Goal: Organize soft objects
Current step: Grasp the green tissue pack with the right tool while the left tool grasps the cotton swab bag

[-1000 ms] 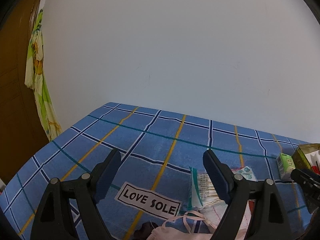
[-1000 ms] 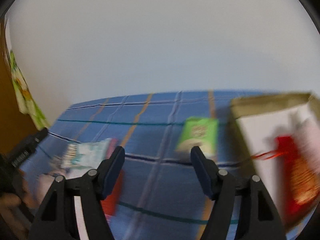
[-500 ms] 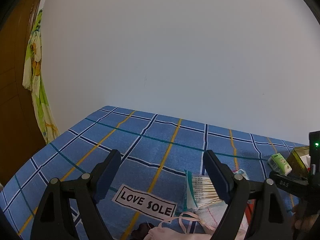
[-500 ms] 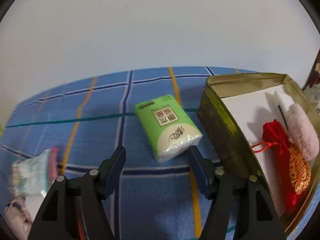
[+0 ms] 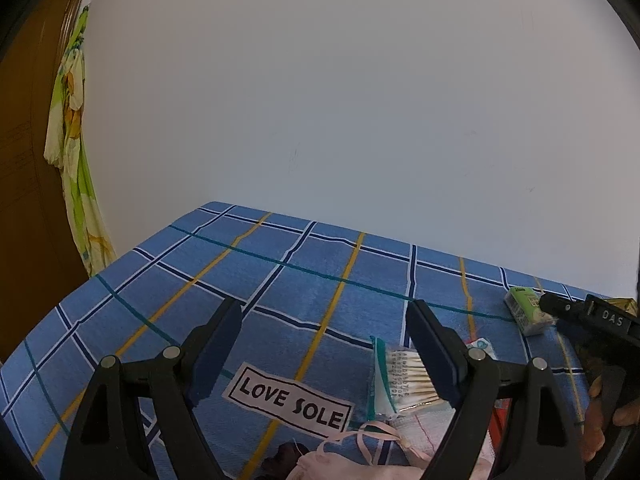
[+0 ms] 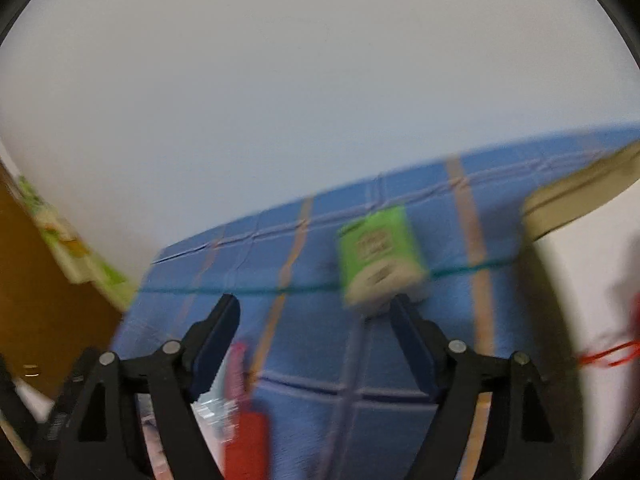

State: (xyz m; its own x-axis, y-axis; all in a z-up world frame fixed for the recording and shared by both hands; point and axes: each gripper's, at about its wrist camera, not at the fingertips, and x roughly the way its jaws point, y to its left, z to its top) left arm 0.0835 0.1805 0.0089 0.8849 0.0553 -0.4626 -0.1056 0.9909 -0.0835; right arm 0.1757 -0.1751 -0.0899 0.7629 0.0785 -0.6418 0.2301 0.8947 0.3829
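The right gripper (image 6: 314, 312) is closing in on a green tissue pack (image 6: 378, 258) that lies on the blue checked cloth (image 5: 280, 280) covering the tabletop. In the blurred right wrist view the pack sits at about one o'clock from the fingers, its near end just above the tip of the right finger (image 6: 412, 340) and not yet between the two. The fingers are opening and nothing is between them. Just beside the pack, at three o'clock, stands an open tin box (image 6: 576, 204) with a white lining and something red inside; it looks like the place where the soft things are being gathered.

The left gripper (image 5: 326, 344) hovers over the cloth with its fingers spread wide and empty. Near it lie a bag of cotton swabs (image 5: 394, 376), partly hidden behind one finger, and a pale pink fabric piece with ribbon (image 5: 360, 444) at about six o'clock. In this view the tissue pack (image 5: 526, 314) shows at three o'clock, with the right gripper's black tip next to it.

The step in hand appears to be the reach for the tissue pack. The next move calls for shifting the right fingers toward one o'clock so they straddle the pack, then squeezing gently, since the soft pack will give, and carrying it over the box rim.
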